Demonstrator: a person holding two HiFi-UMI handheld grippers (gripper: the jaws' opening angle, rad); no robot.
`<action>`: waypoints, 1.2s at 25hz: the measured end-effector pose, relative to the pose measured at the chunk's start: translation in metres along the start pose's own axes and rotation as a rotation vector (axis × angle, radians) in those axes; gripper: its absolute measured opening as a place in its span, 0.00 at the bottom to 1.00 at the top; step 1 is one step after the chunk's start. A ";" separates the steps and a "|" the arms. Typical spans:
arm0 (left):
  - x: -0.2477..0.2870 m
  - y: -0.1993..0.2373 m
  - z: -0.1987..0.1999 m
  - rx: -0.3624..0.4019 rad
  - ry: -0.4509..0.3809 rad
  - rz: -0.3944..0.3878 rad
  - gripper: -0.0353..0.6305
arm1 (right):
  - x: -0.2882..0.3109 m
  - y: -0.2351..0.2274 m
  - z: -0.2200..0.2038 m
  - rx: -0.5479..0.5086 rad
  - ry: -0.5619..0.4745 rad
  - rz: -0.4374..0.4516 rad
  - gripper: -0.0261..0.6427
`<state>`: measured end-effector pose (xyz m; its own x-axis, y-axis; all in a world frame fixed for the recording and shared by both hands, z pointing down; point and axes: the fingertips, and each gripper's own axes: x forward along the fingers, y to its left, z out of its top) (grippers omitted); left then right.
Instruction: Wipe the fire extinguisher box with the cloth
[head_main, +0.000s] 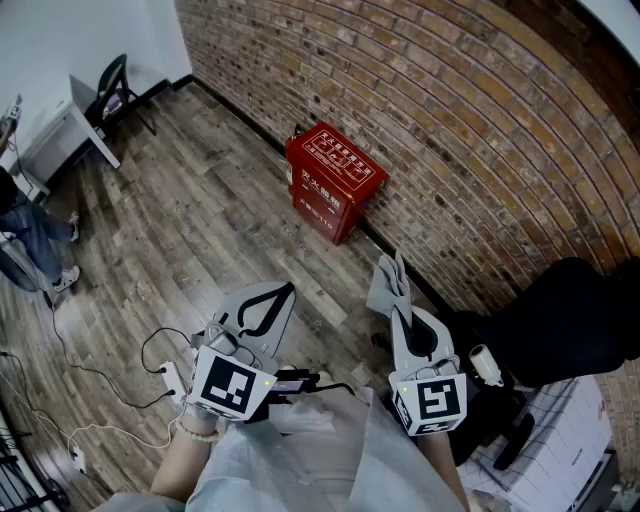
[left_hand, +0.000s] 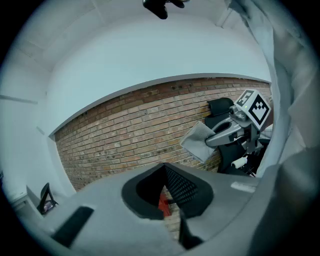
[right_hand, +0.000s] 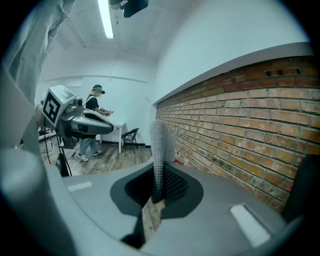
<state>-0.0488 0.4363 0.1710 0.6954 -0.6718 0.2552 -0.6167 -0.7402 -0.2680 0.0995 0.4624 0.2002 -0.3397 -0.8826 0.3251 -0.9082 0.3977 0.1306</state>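
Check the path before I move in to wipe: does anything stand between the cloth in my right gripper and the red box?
Nothing visible does. Only floor lies between the cloth, clamped in the right gripper, and the box by the brick wall. The left gripper is off to the side.

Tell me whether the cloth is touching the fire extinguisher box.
No: the cloth, clamped in the right gripper, is held in the air, clearly short of the fire extinguisher box.

Left hand-held gripper (head_main: 286, 292) with jaws together; right hand-held gripper (head_main: 399, 303) clamped on cloth (head_main: 384, 287).
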 end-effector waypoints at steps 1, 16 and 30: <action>-0.001 -0.001 -0.001 0.000 0.002 -0.001 0.05 | 0.000 0.000 0.000 -0.001 0.000 0.001 0.07; -0.003 -0.001 -0.010 0.000 0.023 -0.013 0.05 | 0.000 0.005 -0.005 0.001 0.015 -0.002 0.07; -0.006 0.010 -0.008 -0.011 -0.012 -0.013 0.05 | 0.005 0.012 0.000 0.025 0.008 -0.014 0.07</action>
<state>-0.0622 0.4320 0.1746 0.7079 -0.6618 0.2470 -0.6117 -0.7492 -0.2542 0.0873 0.4627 0.2036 -0.3253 -0.8859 0.3307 -0.9185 0.3791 0.1121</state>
